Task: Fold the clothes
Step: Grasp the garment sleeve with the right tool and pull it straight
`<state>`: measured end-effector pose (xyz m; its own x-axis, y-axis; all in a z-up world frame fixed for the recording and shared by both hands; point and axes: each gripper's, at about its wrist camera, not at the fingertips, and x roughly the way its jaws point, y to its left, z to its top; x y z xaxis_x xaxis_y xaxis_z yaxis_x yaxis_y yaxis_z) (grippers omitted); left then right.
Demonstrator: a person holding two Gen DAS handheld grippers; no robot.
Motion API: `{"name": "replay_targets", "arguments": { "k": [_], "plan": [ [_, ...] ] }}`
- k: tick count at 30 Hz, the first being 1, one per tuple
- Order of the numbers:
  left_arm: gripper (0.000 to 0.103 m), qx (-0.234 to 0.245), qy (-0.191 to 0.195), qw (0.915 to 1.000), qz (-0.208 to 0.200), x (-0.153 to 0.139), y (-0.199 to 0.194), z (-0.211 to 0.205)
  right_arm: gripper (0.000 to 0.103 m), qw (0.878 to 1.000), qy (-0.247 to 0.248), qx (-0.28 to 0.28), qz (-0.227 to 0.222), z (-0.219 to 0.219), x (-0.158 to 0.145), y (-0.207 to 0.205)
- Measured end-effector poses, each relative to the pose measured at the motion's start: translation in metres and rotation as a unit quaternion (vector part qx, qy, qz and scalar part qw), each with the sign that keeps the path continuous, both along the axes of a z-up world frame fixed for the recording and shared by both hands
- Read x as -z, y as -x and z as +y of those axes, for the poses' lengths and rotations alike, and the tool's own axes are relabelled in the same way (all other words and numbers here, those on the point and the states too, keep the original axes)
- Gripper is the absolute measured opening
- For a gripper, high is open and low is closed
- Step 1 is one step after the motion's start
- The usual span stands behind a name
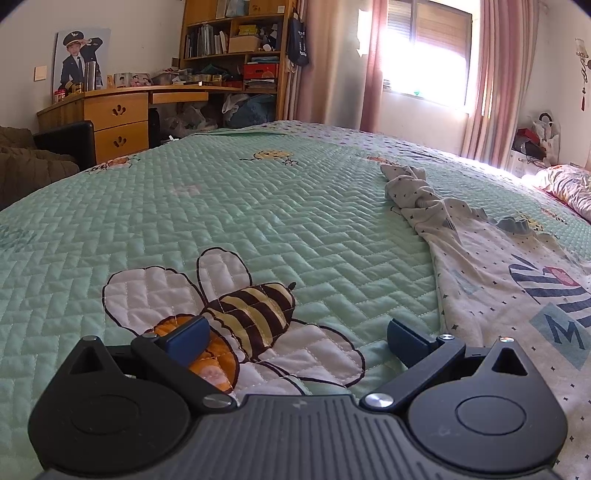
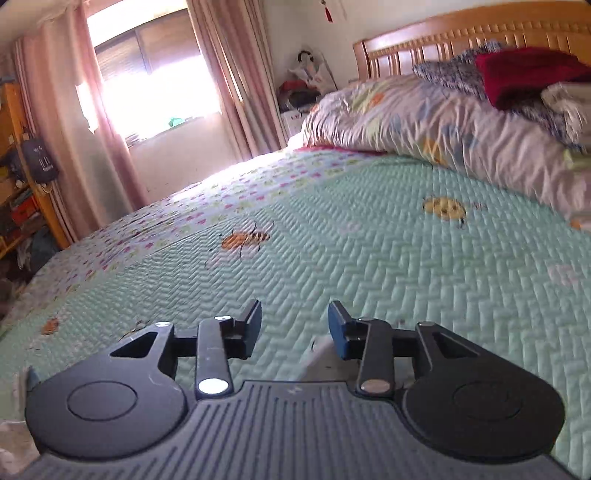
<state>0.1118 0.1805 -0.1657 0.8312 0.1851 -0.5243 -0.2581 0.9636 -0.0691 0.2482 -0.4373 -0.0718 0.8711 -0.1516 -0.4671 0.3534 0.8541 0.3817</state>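
Green quilt point(image 1: 258, 206), garment point(image 1: 491, 273) cut off at right edge, left gripper point(image 1: 295, 338) spread, right gripper point(image 2: 294, 328) part-open, both empty.

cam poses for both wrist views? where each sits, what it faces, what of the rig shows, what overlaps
Left wrist: sits on the left tongs, low over the mint-green quilted bedspread, facing the wooden desk and bookshelf; a white printed garment lies at right. Both blue pads show, open and empty.
Right wrist: sits on the right tongs, facing the wooden slatted headboard and rumpled floral duvet. Pads apart, nothing between.
Shared: the bedspread, the pink-curtained window.
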Motion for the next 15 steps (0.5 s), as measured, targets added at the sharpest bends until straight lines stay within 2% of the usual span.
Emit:
{"name": "replay_targets", "arguments": {
  "k": [3, 5, 7, 9, 12, 15],
  "plan": [
    [0.102, 0.000, 0.001, 1.0000, -0.002, 0.000, 0.000, 0.000, 0.058, 0.997, -0.075, -0.006, -0.012, 0.013, 0.022, 0.038],
    [0.102, 0.000, 0.002, 1.0000, -0.003, 0.000, 0.001, 0.000, 0.059, 0.991, -0.135, -0.018, 0.002, 0.029, 0.045, 0.049],
    [0.102, 0.000, 0.002, 1.0000, -0.003, 0.000, 0.000, 0.000, 0.059, 0.975, -0.216, -0.041, 0.018, 0.053, 0.072, 0.049],
    [0.102, 0.000, 0.001, 1.0000, -0.003, 0.000, 0.000, 0.000, 0.059, 0.960, -0.270, -0.067, 0.034, 0.075, 0.093, 0.046],
    [0.102, 0.000, 0.003, 1.0000, -0.004, 0.000, 0.001, 0.000, 0.059, 0.962, -0.253, -0.093, 0.031, 0.101, 0.097, 0.027],
    [0.102, 0.000, 0.003, 1.0000, -0.004, 0.000, 0.001, 0.000, 0.059, 0.946, -0.307, -0.098, 0.038, 0.105, 0.102, -0.004]
  ]
}}
